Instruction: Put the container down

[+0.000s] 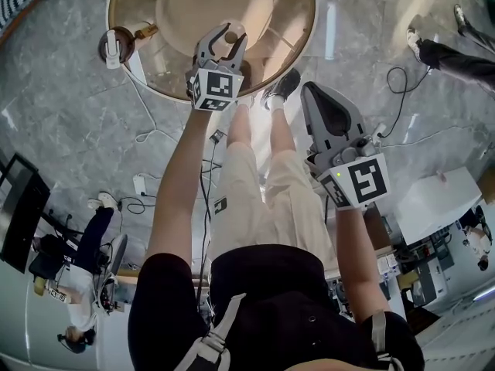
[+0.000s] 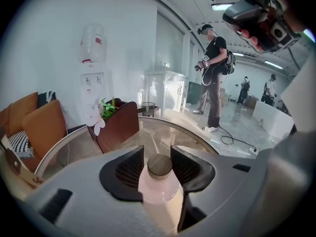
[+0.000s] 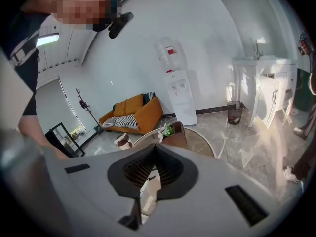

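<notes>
- An office lounge used as a recording space: an orange sofa [image 3: 133,113] and a water dispenser [image 3: 177,90] stand at the far white wall.
- A round glass table [image 1: 298,22] sits on a grey marble floor [image 1: 69,91].
- Cables [image 2: 237,142] trail near a geared-up person [image 2: 213,78], far right.

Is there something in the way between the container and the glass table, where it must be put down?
Nothing visible is. The container sits between the left gripper's jaws, directly over bare glass of the round table. The wooden box stands farther back on it, apart from the container.
</notes>
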Available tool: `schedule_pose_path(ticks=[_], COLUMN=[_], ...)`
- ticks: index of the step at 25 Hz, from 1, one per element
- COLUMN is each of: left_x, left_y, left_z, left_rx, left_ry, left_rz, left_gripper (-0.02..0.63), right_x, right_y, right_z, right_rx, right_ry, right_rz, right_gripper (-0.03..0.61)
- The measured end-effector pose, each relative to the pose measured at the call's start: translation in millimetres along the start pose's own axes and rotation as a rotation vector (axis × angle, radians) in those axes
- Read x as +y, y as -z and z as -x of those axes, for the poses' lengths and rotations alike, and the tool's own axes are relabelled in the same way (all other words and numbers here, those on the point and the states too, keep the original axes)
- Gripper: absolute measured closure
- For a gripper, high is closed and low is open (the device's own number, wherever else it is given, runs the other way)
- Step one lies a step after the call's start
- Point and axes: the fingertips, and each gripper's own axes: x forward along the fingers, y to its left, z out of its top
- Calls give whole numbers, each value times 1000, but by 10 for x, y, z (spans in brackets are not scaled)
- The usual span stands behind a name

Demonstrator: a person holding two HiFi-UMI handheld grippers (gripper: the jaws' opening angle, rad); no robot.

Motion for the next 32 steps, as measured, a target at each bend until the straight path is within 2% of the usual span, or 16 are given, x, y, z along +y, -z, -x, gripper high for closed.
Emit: schedule_pose_path(ticks=[19, 25, 32], left_x=[-115, -156, -293], left_y=[-735, -1118, -1686], left_z=[825, 1236, 1767], left_rx=[-101, -130, -218], left_ry=[-67, -98, -108], left_rz=[76, 86, 79], left_gripper=[451, 457, 468], right_x=[576, 733, 898], right_y=[-468, -701, -881], right_z=[543, 837, 1231], right_rx=[-73, -111, -150], right_ry=[-4, -1, -6], right_rz=[84, 116, 108], right_gripper=[574, 574, 574])
